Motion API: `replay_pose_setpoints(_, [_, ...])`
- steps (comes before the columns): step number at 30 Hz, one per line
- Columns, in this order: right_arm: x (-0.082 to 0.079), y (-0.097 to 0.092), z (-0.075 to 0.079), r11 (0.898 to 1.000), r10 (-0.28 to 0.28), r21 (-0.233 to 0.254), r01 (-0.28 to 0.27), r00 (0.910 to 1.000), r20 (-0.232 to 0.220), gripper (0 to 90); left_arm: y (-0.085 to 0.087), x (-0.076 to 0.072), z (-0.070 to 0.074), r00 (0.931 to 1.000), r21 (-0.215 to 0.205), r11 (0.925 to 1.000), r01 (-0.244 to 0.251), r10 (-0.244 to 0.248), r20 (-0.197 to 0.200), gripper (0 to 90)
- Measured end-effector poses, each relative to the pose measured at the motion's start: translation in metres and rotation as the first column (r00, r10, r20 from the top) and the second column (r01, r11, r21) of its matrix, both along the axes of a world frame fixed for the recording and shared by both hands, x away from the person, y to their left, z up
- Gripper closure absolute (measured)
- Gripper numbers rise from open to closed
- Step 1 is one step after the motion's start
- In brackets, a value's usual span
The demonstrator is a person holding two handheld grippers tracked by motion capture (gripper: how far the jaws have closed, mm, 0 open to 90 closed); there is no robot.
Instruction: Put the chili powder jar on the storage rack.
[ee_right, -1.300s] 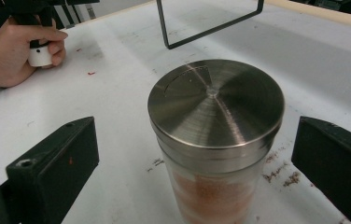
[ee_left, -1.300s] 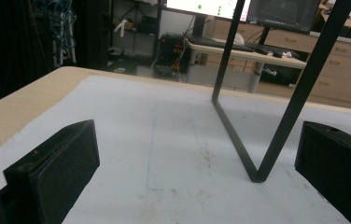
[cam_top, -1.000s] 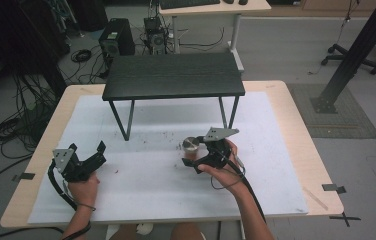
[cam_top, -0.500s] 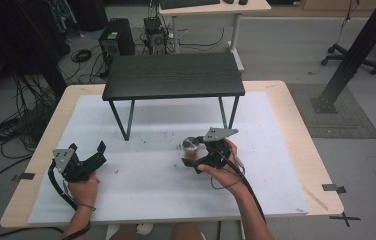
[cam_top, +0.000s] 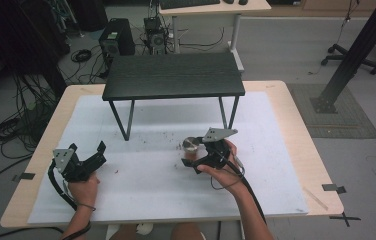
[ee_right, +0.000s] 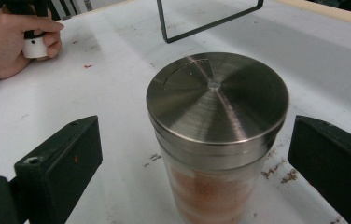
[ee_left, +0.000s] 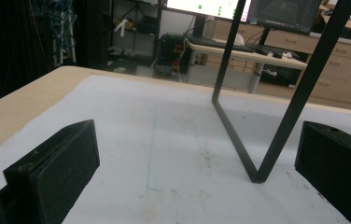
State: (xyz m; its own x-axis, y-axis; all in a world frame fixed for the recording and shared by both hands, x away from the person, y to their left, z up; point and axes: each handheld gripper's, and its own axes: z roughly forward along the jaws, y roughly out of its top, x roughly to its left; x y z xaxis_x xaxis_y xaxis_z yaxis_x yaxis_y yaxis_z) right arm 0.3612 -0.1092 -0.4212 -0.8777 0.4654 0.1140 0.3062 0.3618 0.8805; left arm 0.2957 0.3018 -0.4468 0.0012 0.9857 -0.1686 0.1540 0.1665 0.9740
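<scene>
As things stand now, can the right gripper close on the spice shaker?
Probably yes. The right gripper already has its jaws, which have just been closing slightly, on both sides of the upright spice shaker, with nothing between pads and glass.

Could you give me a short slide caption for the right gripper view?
Open tongs straddle an upright spice shaker with a steel lid.

One spice jar (ee_right: 216, 135), one black stand (cam_top: 173, 76), two claws.

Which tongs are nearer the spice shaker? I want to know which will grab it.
Right. The right tongs straddle the spice shaker, jaws open on both sides, closing slightly. The left tongs sit far off toward the table's left.
</scene>
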Motion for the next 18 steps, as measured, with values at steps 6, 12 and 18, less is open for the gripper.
replay_pose_setpoints(6, [0.0000, -0.0006, 0.0007, 1.000, -0.001, -0.002, 0.001, 1.0000, 0.004, 5.4, 0.0000, 0.0000, 0.0000, 1.0000, 0.001, 1.0000, 0.000, 0.000, 0.000, 0.2])
replay_pose_setpoints(12, [-0.0007, -0.0009, 0.0019, 1.000, 0.004, -0.007, -0.004, 0.9999, 0.011, 9.8, 0.0000, -0.0001, 0.0000, 1.0000, 0.001, 1.0000, 0.001, -0.001, -0.001, 0.2])
replay_pose_setpoints(18, [-0.0014, 0.0004, 0.0022, 1.000, 0.012, -0.019, -0.012, 0.9996, 0.027, 18.3, 0.0000, -0.0001, 0.0000, 1.0000, 0.000, 1.0000, 0.001, -0.001, 0.000, 0.2])
